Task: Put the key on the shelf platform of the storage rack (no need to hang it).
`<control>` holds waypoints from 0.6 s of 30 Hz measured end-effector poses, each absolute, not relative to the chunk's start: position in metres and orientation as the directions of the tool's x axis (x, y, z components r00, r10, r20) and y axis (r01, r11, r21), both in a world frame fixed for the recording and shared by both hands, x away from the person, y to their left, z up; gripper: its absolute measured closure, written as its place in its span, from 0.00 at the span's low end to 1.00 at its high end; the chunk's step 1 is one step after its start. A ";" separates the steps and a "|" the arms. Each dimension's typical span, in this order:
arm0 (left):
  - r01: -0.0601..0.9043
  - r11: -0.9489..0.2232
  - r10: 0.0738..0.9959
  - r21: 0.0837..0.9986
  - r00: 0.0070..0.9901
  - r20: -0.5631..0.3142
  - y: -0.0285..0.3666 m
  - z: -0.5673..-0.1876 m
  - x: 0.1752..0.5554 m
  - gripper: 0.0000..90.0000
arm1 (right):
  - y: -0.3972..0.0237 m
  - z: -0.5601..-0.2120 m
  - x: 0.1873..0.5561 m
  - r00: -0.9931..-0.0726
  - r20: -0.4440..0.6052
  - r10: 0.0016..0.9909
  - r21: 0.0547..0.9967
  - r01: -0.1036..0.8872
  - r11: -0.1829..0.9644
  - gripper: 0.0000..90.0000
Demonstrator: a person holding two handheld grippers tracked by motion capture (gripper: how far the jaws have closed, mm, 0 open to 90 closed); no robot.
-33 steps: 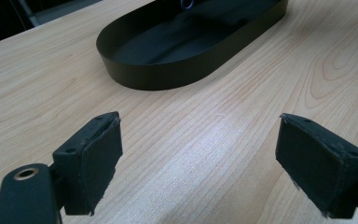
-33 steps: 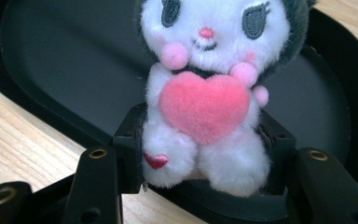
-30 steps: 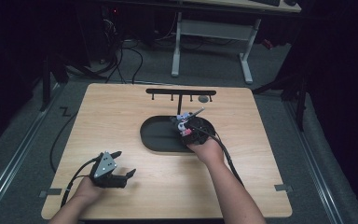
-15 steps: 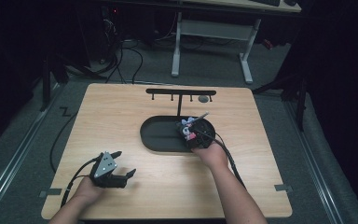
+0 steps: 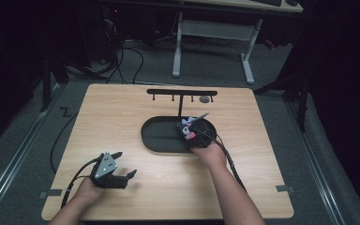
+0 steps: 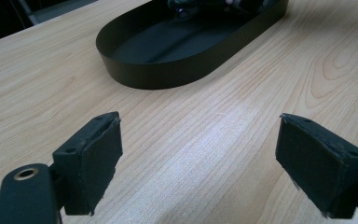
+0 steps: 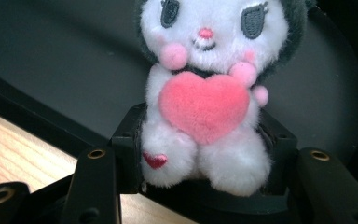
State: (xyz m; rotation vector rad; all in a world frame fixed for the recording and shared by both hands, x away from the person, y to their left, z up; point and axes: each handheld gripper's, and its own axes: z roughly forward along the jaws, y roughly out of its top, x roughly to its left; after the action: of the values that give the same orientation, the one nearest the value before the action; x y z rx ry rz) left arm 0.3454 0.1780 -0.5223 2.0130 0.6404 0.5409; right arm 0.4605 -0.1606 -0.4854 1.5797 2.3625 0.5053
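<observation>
A small white plush toy (image 7: 205,93) with dark ears and a pink heart on its chest sits between the black jaws of my right gripper (image 7: 200,154), which is shut on its lower body. In the high view that gripper (image 5: 190,132) holds the plush toy (image 5: 185,127) over the right end of a black oval tray (image 5: 161,138). The tray's dark floor (image 7: 51,70) lies right behind the toy. My left gripper (image 5: 125,164) rests low at the table's front left, open, with bare wood between its pads (image 6: 93,158). The tray (image 6: 168,74) lies ahead of it.
A black T-shaped rack with small hooks (image 5: 180,93) stands behind the tray, with a round grey item (image 5: 205,99) hanging near its right end. The wooden table (image 5: 262,140) ends a little beyond the rack. Cables trail from both grippers across the table.
My right gripper has shifted slightly over the tray's right end with the plush toy in it. The left gripper has stayed where it was.
</observation>
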 end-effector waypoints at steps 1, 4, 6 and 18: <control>0.223 -0.437 0.630 0.871 0.768 0.120 0.178 -0.522 0.345 0.17 | -0.160 -0.486 0.461 -0.377 -0.015 0.926 0.420 0.838 0.348 0.51; 0.222 -0.436 0.629 0.872 0.768 0.120 0.178 -0.522 0.345 0.17 | -0.158 -0.487 0.461 -0.377 -0.015 0.926 0.418 0.839 0.348 0.51; 0.224 -0.438 0.629 0.871 0.768 0.119 0.178 -0.522 0.345 0.17 | -0.157 -0.489 0.462 -0.373 -0.015 0.928 0.420 0.839 0.345 0.50; 0.225 -0.436 0.629 0.871 0.768 0.117 0.178 -0.522 0.346 0.17 | -0.157 -0.486 0.463 -0.355 0.012 0.935 0.425 0.848 0.316 0.37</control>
State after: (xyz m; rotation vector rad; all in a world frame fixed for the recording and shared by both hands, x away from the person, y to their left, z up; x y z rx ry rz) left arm 0.3456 0.1783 -0.5223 2.0128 0.6413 0.5375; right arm 0.4633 -0.1572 -0.4860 1.6239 2.3464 0.5335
